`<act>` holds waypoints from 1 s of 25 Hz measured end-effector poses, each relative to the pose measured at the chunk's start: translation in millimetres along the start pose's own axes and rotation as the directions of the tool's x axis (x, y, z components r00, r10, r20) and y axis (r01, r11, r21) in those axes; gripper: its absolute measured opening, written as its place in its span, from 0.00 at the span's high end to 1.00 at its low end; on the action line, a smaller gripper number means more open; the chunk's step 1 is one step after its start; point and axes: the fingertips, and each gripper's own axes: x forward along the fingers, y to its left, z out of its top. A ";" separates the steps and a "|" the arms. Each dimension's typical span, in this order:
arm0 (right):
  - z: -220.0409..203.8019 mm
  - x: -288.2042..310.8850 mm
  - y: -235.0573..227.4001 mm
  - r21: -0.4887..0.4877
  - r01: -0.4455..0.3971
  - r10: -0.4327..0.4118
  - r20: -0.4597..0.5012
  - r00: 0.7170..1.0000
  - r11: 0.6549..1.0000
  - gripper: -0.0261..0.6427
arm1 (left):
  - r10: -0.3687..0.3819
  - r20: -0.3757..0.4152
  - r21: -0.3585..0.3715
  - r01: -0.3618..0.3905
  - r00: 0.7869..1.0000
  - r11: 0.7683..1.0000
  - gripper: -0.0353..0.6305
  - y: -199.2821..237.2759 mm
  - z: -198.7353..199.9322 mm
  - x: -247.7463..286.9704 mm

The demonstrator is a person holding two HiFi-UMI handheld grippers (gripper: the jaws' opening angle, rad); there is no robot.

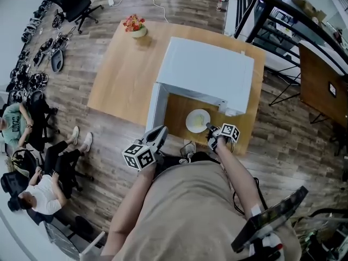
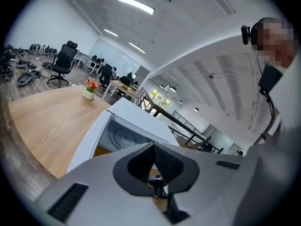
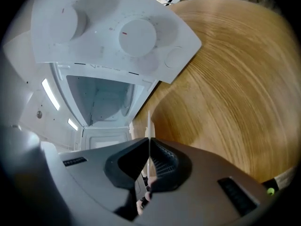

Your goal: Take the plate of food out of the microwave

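Observation:
The white microwave (image 1: 209, 69) stands on the wooden table (image 1: 122, 75) with its door (image 1: 155, 106) swung open to the left. A white plate (image 1: 197, 120) with pale yellow food lies on the table just in front of the opening. My right gripper (image 1: 211, 128) is shut on the plate's near right rim. In the right gripper view the plate (image 3: 149, 124) shows edge-on as a thin white line pinched between the jaws of the right gripper (image 3: 149, 142), and the microwave's cavity (image 3: 101, 95) behind is bare. My left gripper (image 1: 161, 132) hangs near the door's lower edge, shut and holding nothing.
A pot of flowers (image 1: 135, 26) stands at the table's far corner. People sit on chairs at the left (image 1: 32, 189), with office chairs behind them. Black stair railings (image 1: 283, 31) and another table rise at the right. The table's front edge runs just below the plate.

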 end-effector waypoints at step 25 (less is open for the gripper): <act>1.0 10.8 -20.5 -0.309 0.341 -0.307 0.154 0.939 0.888 0.51 | -0.013 0.006 -0.090 0.013 1.000 0.996 0.94 -28.5 -19.8 -29.8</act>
